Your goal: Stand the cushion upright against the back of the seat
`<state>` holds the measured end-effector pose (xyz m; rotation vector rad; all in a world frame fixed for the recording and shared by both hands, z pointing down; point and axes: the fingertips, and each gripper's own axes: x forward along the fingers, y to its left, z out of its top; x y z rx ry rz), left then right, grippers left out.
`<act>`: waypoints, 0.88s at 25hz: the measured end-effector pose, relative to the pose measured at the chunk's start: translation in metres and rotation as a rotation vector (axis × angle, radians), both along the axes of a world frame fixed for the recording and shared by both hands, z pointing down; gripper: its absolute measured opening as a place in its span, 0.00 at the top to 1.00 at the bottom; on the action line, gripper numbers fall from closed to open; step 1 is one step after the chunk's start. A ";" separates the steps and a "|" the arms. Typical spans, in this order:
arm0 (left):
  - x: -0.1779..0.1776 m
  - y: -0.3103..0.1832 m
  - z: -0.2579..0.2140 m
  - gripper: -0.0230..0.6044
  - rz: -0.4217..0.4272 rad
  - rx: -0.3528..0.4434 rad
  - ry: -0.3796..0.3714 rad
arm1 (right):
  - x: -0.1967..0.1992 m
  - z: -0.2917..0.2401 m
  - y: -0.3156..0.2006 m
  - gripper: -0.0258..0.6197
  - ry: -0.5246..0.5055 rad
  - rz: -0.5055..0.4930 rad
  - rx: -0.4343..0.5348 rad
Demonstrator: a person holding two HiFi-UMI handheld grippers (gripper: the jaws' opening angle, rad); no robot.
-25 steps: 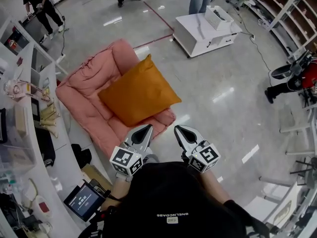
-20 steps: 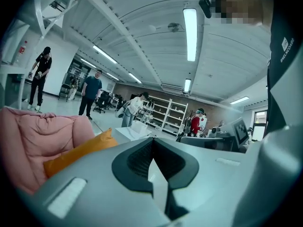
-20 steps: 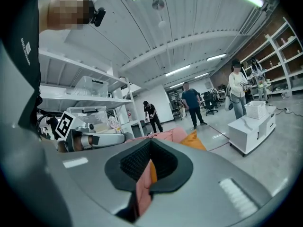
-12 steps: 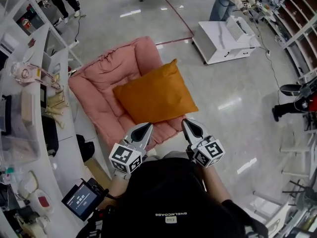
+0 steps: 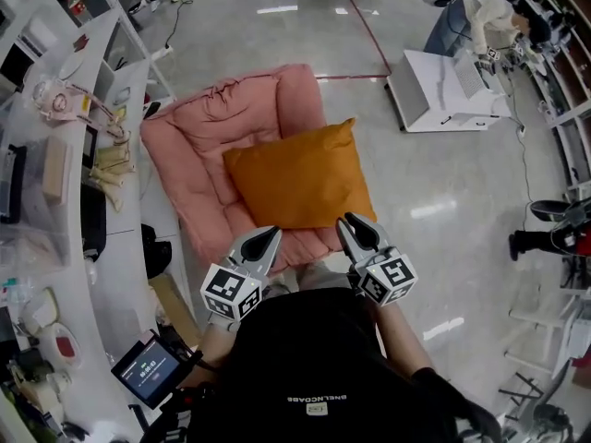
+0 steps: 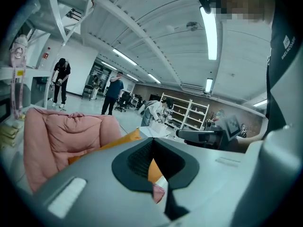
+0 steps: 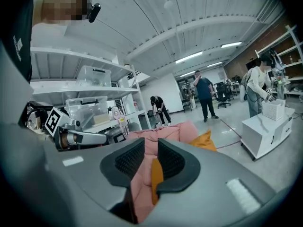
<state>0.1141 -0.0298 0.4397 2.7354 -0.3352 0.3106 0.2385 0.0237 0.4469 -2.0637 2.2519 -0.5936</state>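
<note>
An orange cushion (image 5: 295, 178) lies flat and slightly askew on the pink padded seat (image 5: 208, 141), its far corner near the seat's right arm. My left gripper (image 5: 268, 236) hovers at the seat's front edge, just short of the cushion's near side, with its jaws shut on nothing. My right gripper (image 5: 349, 221) is beside the cushion's near right corner, not touching it. Its jaws have just been opening and stand slightly open with nothing between them. In the left gripper view the cushion (image 6: 120, 140) shows beyond the left gripper (image 6: 152, 143). In the right gripper view the seat (image 7: 163, 134) lies beyond the right gripper (image 7: 150, 148).
White shelving with clutter (image 5: 92, 109) runs along the left, close to the seat. A white low cabinet (image 5: 443, 86) stands on the floor to the right. A small screen (image 5: 148, 372) sits at lower left. People stand at the far side of the room.
Both grippers have come closer to the seat's front edge and the cushion. The right gripper's jaws have parted a little. The cushion lies as before.
</note>
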 end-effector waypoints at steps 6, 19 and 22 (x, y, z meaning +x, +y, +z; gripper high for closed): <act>0.013 -0.010 -0.006 0.94 -0.072 0.016 -0.011 | 0.028 0.009 -0.027 0.75 0.010 -0.063 -0.029; -0.018 -0.040 0.005 0.94 -0.294 -0.020 -0.066 | 0.087 0.082 -0.089 0.52 0.010 -0.048 -0.192; -0.025 -0.041 0.008 0.94 -0.338 -0.024 -0.085 | 0.101 0.100 -0.100 0.45 0.013 -0.029 -0.227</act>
